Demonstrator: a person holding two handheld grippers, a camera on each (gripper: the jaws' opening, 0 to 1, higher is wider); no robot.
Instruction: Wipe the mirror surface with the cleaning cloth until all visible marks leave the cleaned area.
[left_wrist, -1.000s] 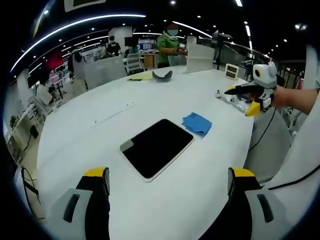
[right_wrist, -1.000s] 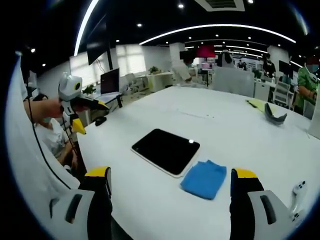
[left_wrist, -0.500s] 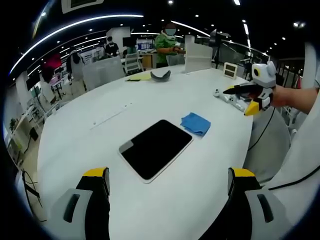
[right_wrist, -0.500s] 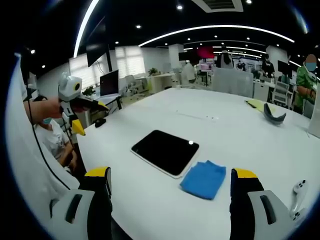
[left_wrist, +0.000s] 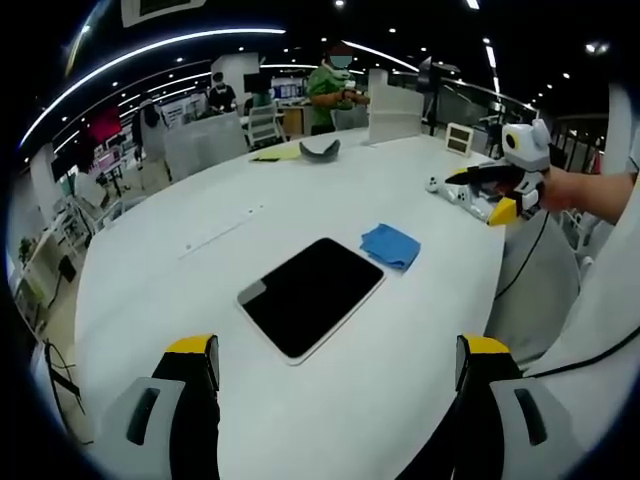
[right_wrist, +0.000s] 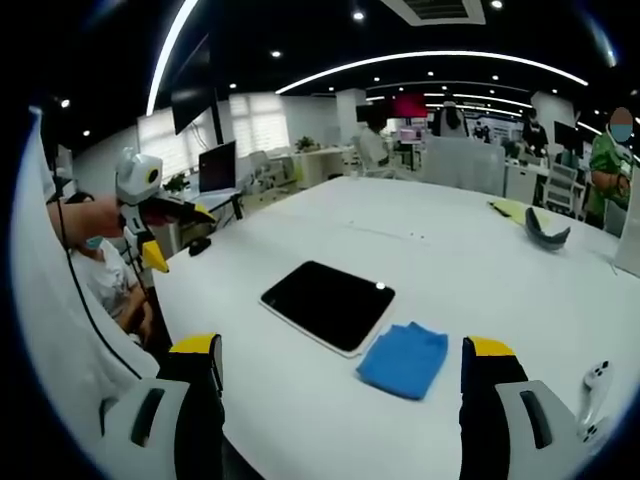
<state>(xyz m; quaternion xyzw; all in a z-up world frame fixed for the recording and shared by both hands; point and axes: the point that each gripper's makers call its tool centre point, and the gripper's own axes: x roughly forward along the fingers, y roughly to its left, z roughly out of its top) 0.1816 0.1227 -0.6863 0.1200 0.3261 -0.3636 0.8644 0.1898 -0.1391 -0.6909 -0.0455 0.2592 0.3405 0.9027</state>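
Note:
A dark rectangular mirror (left_wrist: 311, 296) with a white rim lies flat on the white table (left_wrist: 200, 290); it is also the mirror (right_wrist: 328, 304) in the right gripper view. A folded blue cloth (left_wrist: 391, 246) rests just beyond one corner of it, and that cloth (right_wrist: 404, 359) sits between my right jaws in the right gripper view. My left gripper (left_wrist: 335, 375) is open above the near table edge, well short of the mirror. My right gripper (right_wrist: 340, 375) is open too, a little short of the cloth. Each gripper appears in the other's view, held in a hand: right gripper (left_wrist: 492, 192), left gripper (right_wrist: 160, 225).
A white controller (right_wrist: 593, 382) lies on the table at the right. A dark curved object (left_wrist: 324, 150) and a yellow sheet (left_wrist: 275, 153) lie at the far side. A white table (right_wrist: 300, 400) edge runs close below. Several people stand among desks in the background.
Both views have shifted only slightly with the hands. The mirror and cloth lie where they were, and both grippers stay open.

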